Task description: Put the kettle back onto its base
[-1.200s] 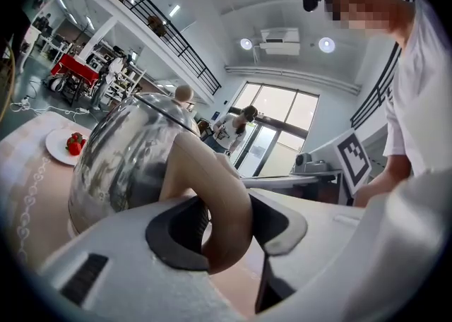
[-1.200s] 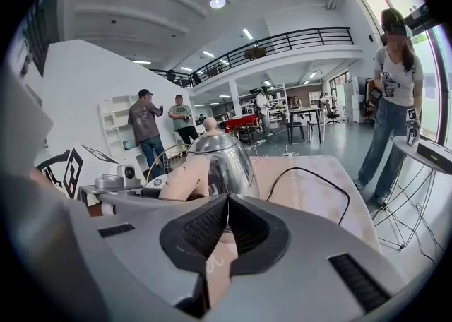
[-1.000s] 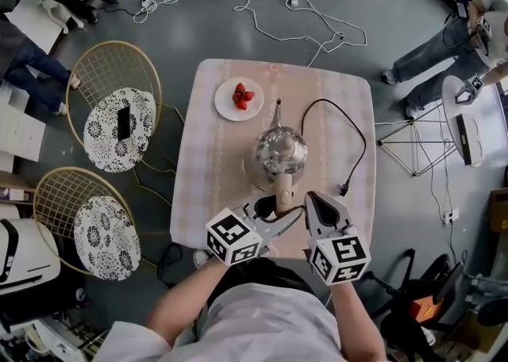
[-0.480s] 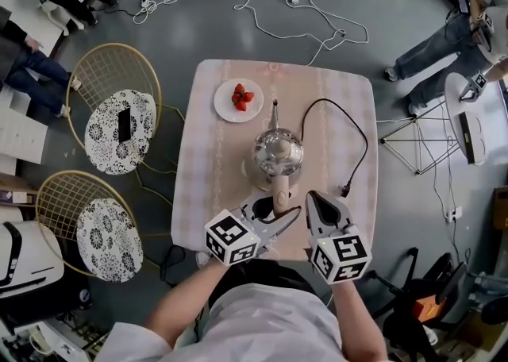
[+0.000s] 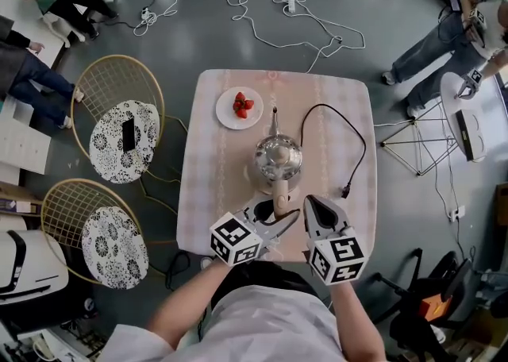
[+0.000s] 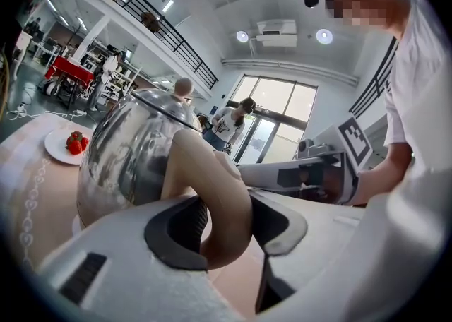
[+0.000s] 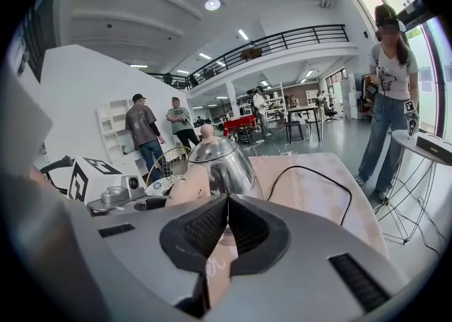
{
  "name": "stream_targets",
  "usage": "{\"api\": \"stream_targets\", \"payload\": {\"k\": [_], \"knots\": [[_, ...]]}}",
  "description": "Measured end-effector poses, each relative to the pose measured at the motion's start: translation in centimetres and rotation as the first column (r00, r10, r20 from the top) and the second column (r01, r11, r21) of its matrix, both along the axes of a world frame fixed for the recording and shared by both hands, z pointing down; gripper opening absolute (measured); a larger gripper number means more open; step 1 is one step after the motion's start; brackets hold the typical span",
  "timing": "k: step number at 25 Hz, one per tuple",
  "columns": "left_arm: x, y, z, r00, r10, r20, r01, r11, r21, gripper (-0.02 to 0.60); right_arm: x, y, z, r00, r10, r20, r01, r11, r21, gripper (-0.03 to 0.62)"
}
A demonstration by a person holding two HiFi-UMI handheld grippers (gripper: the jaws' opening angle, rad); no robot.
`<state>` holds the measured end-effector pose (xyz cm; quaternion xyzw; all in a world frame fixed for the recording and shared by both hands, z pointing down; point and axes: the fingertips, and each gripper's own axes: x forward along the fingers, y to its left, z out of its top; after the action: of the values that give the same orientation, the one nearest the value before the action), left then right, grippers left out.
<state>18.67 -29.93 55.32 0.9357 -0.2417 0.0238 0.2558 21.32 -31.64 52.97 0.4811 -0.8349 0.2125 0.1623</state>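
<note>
A shiny steel kettle (image 5: 278, 158) with a beige handle (image 5: 280, 194) stands upright at the middle of the pale table (image 5: 214, 186). In the left gripper view a pale base edge (image 6: 75, 226) shows under the kettle (image 6: 134, 158); whether the kettle rests fully on it I cannot tell. My left gripper (image 5: 274, 213) is shut on the handle (image 6: 219, 200), both pads against it. My right gripper (image 5: 317, 211) hovers just right of the handle, jaws shut and empty (image 7: 226, 225), pointing at the kettle (image 7: 215, 162).
A black cord (image 5: 349, 138) loops from the kettle to a loose plug (image 5: 345, 190) near the table's right edge. A plate of strawberries (image 5: 240, 108) sits at the back left. Two wire chairs (image 5: 119, 126) stand on the left, a tripod stand (image 5: 464, 122) on the right. Cables (image 5: 270, 19) cross the floor.
The kettle and my left gripper have barely shifted. The right gripper has kept still. The head view has drifted a little.
</note>
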Motion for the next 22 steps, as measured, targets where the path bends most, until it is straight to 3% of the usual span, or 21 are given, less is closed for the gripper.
{"api": "stream_targets", "payload": {"k": [9,14,22], "knots": [[-1.2,0.6,0.9,0.996,-0.001,0.089,0.002,1.000,-0.017,0.209,-0.3,1.1,-0.7,0.999,0.028,0.022,-0.028,1.000,0.013,0.005],[-2.0,1.0,0.8,0.987,-0.015,0.160,0.016,1.000,-0.006,0.209,-0.5,1.7,-1.1,0.999,0.037,0.034,-0.038,0.999,0.020,0.005],[-4.1,1.6,1.1,0.972,-0.058,0.228,0.072,0.996,-0.053,0.209,-2.0,2.9,-1.5,0.997,0.049,0.052,-0.051,0.998,0.029,0.005]]}}
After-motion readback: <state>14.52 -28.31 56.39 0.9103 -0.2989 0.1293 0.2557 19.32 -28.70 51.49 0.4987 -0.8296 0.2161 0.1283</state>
